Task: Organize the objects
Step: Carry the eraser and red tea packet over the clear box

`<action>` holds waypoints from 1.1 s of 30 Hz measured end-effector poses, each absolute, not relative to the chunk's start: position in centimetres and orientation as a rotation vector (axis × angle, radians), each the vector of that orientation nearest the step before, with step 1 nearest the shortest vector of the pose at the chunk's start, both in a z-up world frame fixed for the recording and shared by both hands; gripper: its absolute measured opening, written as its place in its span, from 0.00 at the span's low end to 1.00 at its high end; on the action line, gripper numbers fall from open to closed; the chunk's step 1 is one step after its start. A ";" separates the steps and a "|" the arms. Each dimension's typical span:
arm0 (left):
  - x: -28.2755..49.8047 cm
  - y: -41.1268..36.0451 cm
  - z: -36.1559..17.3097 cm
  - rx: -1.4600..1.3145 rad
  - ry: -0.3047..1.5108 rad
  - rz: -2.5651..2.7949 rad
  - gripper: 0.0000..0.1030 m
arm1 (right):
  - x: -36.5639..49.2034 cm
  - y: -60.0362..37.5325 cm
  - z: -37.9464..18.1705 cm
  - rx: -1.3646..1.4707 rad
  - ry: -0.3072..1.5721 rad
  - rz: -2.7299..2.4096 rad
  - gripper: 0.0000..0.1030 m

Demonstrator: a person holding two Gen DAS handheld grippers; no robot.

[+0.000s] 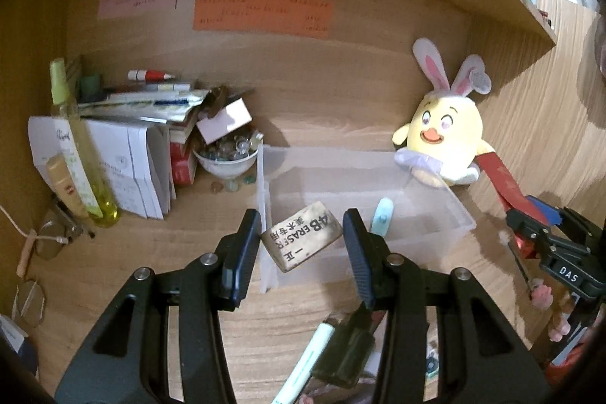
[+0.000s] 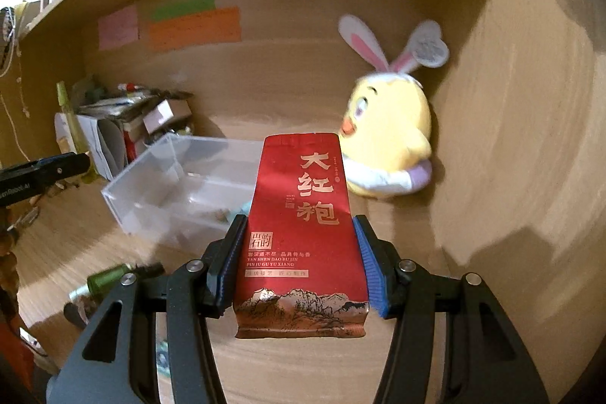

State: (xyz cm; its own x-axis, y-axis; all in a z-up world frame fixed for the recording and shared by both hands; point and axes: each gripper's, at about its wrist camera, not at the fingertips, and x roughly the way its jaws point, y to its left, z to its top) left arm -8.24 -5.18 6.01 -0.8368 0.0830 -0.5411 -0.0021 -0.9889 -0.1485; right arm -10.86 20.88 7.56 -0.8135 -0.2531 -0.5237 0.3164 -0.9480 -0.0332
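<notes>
Currently the clear plastic bin [image 1: 435, 214] sits on the tabletop [image 1: 151, 252] at centre frame in the left wrist view, open side up. The red tea packet [image 2: 303, 233] stands upright, long axis vertical, clamped at its lower sides in the right hand-held gripper [image 2: 299, 252], with the bin to its left and beyond. The eraser [image 1: 303, 239] lies tilted between the wide-apart fingers of the left hand-held gripper [image 1: 303, 245], at the bin's near left corner; contact cannot be determined. The left side appears nearer the bin.
</notes>
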 end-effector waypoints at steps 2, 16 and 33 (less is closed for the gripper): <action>-8.4 -5.1 6.3 -0.870 -0.220 2.964 0.43 | -11.4 20.2 8.0 0.741 0.170 -2.714 0.49; -11.8 -5.0 7.1 -0.885 -0.196 3.023 0.43 | -15.1 16.5 11.7 0.568 0.190 -2.646 0.49; -16.9 -3.9 4.6 -1.030 -0.176 2.962 0.43 | -20.9 14.6 7.6 0.779 0.158 -2.544 0.49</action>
State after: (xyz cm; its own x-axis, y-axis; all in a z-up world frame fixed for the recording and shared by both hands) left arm -16.95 -3.92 4.58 -0.7848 0.0370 -0.6186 0.0365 -0.9937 -0.1058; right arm -20.91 14.64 7.64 -0.7271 -0.4053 -0.5541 0.4708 -0.8818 0.0271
